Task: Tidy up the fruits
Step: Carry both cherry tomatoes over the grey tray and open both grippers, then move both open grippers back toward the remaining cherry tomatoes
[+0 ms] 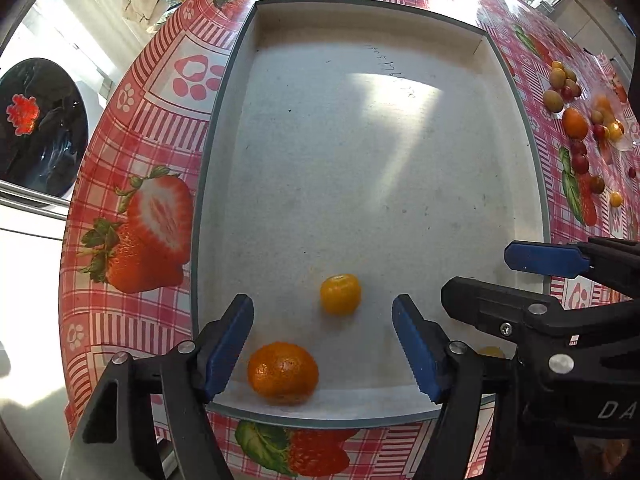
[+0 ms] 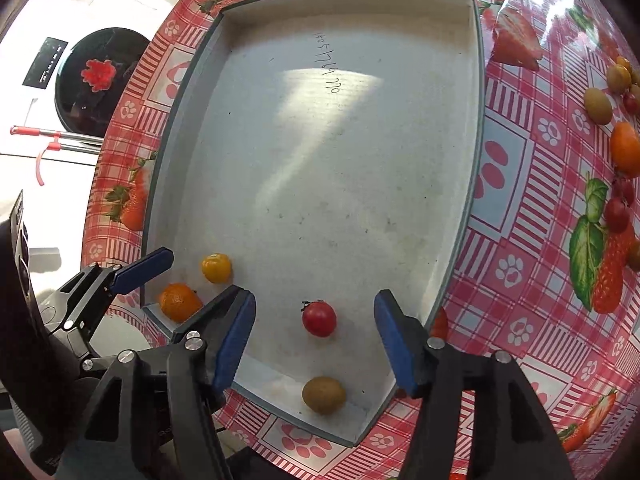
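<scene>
Your left gripper [image 1: 323, 346] is spread wide with nothing in it, hovering over the near end of the grey tray [image 1: 224, 92]. The yellow cherry tomato [image 1: 340, 294] sits just ahead of the gap between the fingers, and the mandarin [image 1: 283, 373] lies lower down, close to the left finger and tucked by the tray's near wall.

Your right gripper [image 2: 315, 339] is wide open too – the red cherry tomato [image 2: 319, 319] sits on the tray floor right between its blue pads [image 2: 234, 344], touching neither. The brownish-green fruit [image 2: 323, 395] rests further back toward you, near the tray's near corner. Off to the left of that gripper you can see the mandarin and the yellow one again.

The rest of the fruit pile [image 1: 576, 120] – more small fruits and an orange one – is out on the strawberry tablecloth [image 1: 132, 216], well to the right of both grippers.
</scene>
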`<state>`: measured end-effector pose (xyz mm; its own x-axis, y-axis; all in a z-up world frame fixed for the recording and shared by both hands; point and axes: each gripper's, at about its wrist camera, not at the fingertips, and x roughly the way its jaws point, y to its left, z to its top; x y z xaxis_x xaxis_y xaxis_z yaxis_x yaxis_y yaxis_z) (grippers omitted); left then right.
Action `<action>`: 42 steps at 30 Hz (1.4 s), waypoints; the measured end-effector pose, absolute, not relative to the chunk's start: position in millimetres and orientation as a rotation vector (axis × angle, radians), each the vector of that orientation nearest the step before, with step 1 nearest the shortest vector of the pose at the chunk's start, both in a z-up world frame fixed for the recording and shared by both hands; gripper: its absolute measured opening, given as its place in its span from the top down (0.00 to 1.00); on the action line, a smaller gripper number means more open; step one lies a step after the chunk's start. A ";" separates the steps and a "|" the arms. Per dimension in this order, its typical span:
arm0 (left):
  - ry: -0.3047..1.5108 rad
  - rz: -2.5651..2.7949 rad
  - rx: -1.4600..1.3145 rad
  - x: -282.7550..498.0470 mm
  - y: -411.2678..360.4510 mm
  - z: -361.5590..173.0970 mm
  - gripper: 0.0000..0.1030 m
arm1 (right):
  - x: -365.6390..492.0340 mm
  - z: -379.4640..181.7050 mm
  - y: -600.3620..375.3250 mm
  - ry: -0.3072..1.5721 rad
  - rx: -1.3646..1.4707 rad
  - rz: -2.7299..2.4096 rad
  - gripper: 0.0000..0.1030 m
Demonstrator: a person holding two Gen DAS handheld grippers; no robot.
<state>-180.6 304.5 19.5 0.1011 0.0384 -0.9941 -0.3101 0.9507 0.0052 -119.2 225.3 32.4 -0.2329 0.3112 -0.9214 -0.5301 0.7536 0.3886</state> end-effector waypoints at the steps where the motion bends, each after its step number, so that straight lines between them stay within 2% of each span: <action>1: 1.456 0.264 -0.231 -180.8 305.3 19.2 0.29 | -120.6 35.0 227.9 1.623 -0.175 0.799 0.21; 11: 1.434 0.268 -0.203 -173.9 311.6 39.6 0.29 | -113.0 72.7 228.0 1.556 -0.159 0.768 0.18; 16: 1.417 0.228 -0.164 -159.6 291.2 52.6 0.29 | -98.9 81.4 191.7 1.551 -0.112 0.684 0.18; 30: 1.360 0.003 -0.073 -91.4 186.0 79.1 0.29 | -70.9 57.8 20.2 1.581 0.060 0.280 0.18; 42: 1.403 -0.029 -0.064 -38.3 117.7 43.5 0.29 | -40.6 37.3 -42.6 1.572 0.039 0.211 0.18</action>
<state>-38.3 117.7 43.5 0.1671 -0.0588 -0.9842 -0.0178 0.9979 -0.0626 -40.6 -42.6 37.3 -0.0149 0.1578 -0.9874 -0.1088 0.9814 0.1585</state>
